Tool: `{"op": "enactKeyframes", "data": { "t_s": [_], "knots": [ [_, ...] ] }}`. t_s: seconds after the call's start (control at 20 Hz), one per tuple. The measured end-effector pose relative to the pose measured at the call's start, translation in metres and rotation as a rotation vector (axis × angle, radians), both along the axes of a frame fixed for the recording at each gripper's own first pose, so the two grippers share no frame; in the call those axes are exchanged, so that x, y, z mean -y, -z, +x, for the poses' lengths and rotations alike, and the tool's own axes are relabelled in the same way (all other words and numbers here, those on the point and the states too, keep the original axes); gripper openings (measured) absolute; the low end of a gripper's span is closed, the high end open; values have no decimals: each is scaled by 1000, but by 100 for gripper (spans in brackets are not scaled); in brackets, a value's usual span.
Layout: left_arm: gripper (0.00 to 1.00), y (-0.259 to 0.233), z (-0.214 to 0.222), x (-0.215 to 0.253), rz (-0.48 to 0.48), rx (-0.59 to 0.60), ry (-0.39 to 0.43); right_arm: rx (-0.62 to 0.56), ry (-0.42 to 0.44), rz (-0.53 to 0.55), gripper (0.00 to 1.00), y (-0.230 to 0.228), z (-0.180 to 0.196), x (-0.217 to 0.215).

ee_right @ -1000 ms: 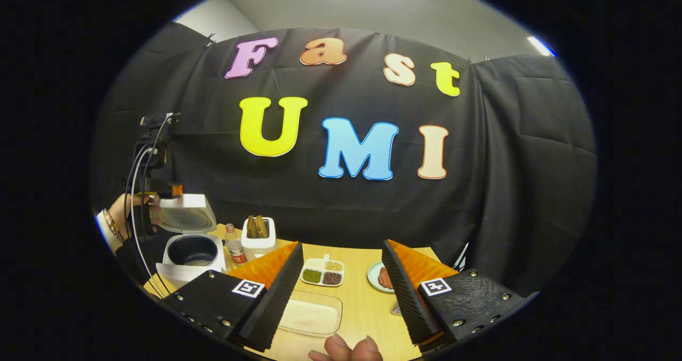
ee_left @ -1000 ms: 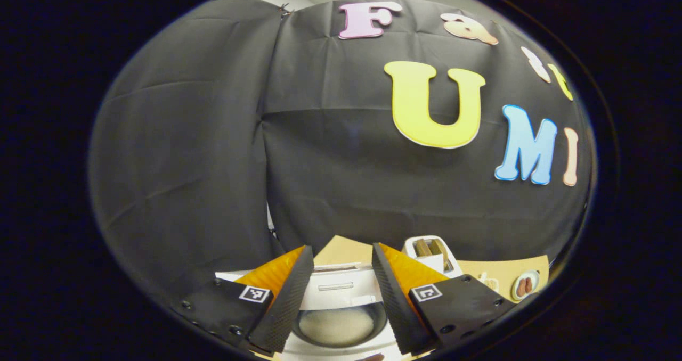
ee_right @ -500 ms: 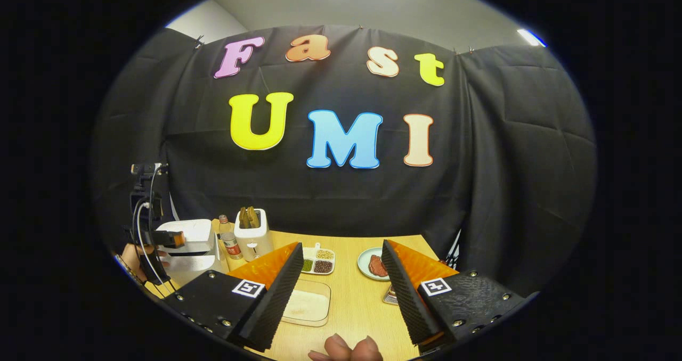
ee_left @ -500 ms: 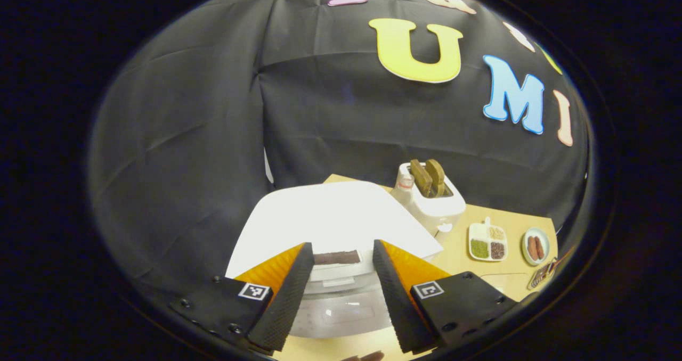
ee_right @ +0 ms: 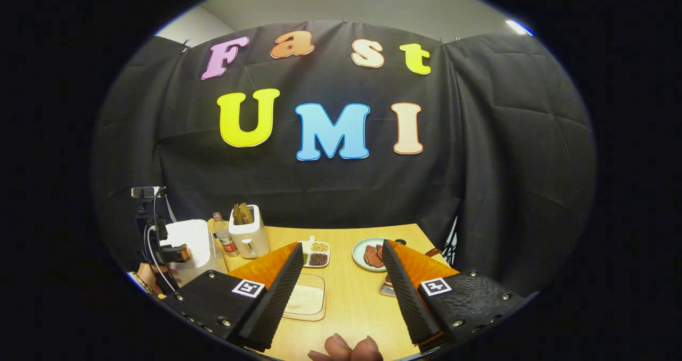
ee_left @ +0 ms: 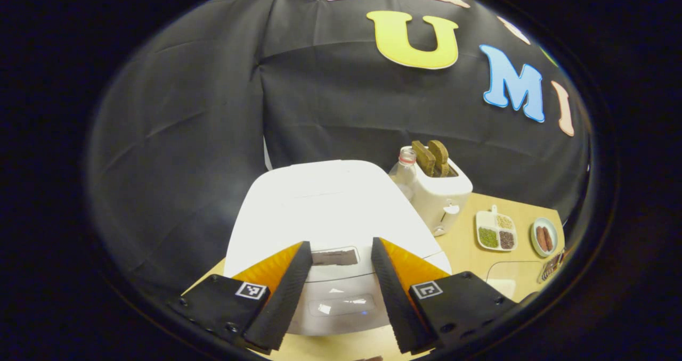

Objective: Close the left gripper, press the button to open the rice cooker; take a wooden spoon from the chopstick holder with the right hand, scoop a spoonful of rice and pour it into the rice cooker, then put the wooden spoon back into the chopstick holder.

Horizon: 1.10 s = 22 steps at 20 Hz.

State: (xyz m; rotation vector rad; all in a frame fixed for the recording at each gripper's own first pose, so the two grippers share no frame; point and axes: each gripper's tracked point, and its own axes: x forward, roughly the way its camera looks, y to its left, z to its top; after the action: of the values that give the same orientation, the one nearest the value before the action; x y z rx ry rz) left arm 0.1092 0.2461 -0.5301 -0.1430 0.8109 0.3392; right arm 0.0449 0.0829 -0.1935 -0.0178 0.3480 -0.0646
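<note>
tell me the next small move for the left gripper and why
Probably draw the left gripper back from the rice cooker. Its lid, up a second ago, now lies shut, and the gripper hangs open over the front panel, holding nothing. The right gripper is open and empty too.

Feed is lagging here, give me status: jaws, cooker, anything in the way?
Both grippers, left and right, jaws open, empty. Rice cooker lid down. Rice tray on table ahead of right gripper. Nothing blocking.
</note>
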Motion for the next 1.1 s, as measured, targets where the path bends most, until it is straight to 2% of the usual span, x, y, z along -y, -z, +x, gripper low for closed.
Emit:
{"op": "enactKeyframes", "data": {
  "t_s": [0.25, 0.35, 0.45, 0.55, 0.6, 0.7, 0.85, 1.1],
  "knots": [
    [85, -12, 5, 1, -23, -11, 25, 14, -22, 35, 91, -9, 3, -9],
    [84, -43, 19, -7, -25, 68, -4, 21, -31, 43, 91, -14, 7, -12],
    [80, -82, 37, -20, 49, 157, 10, 18, -45, 45, 91, -13, 12, -17],
    [82, -109, 54, -26, 126, 226, 40, 14, -57, 47, 89, -14, 8, -21],
    [84, -108, 57, -23, 101, 202, 43, 14, -60, 49, 91, -15, 6, -23],
    [83, -90, 52, -28, 47, 117, -7, 14, -63, 48, 91, -17, 6, -25],
    [87, -65, 39, -38, 68, 52, -50, 8, -54, 50, 91, -16, 7, -21],
    [85, -30, 15, -25, 99, -33, -60, -19, -43, 82, 91, -9, 3, -21]
  ]
}}
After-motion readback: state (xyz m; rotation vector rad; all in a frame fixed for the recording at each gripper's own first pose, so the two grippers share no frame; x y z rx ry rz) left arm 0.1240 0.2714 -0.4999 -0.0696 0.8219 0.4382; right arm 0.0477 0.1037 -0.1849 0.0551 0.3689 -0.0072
